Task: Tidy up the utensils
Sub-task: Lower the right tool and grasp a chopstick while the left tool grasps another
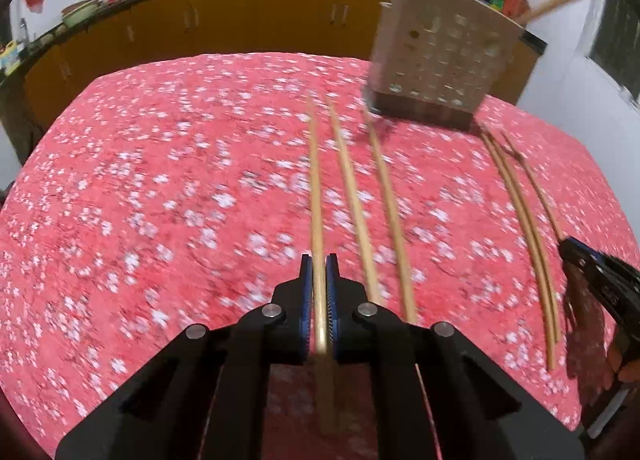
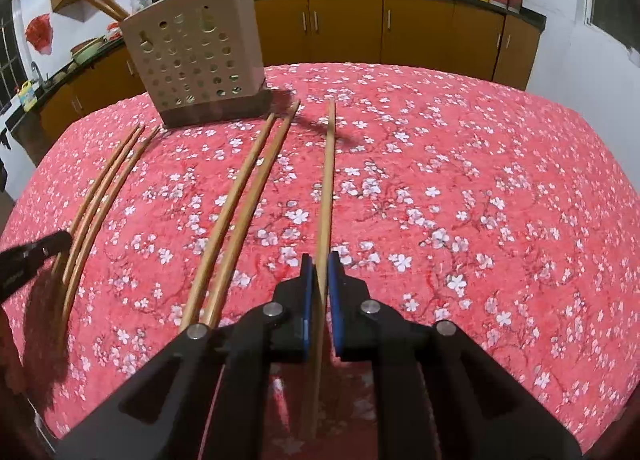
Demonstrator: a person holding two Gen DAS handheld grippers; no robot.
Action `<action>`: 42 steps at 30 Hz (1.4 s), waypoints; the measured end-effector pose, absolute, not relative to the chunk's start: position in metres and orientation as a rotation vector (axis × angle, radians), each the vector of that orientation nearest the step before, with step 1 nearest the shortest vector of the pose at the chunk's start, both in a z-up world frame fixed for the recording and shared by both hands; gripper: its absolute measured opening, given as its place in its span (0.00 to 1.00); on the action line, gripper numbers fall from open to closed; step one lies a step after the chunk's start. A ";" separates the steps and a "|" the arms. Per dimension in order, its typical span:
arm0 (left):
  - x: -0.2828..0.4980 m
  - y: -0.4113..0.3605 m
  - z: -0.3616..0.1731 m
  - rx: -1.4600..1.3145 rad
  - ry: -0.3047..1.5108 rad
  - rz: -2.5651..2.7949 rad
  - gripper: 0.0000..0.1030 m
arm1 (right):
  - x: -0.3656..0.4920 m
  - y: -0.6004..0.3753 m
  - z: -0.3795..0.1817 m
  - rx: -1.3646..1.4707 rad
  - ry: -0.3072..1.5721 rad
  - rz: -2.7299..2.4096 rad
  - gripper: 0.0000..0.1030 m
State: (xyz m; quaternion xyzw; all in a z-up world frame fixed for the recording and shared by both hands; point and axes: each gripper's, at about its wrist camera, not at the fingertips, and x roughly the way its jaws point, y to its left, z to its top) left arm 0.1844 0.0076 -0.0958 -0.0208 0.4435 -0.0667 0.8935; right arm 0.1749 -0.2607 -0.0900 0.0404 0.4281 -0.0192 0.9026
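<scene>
Clamping one chopstick (image 1: 317, 188) in your left gripper (image 1: 319, 276) and another (image 2: 329, 180) in your right gripper (image 2: 320, 274), you are leaving several loose before the perforated holder (image 2: 196, 60), which is already keeping a few.

Wooden chopsticks (image 2: 256, 176) beside perforated holder (image 2: 196, 56)

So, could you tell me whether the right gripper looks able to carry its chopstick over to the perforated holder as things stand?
Probably yes. The right gripper is shut on a chopstick, and the holder stands ahead to its left with only loose chopsticks lying flat between.
</scene>
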 end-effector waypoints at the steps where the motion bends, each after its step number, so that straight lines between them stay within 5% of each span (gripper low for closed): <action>1: 0.189 0.013 -0.096 -0.047 0.919 -0.121 0.07 | 0.177 -0.262 -0.090 0.086 0.886 -0.039 0.08; 42: 0.189 0.049 -0.091 -0.203 0.869 -0.116 0.08 | 0.201 -0.279 -0.093 0.176 0.860 -0.053 0.08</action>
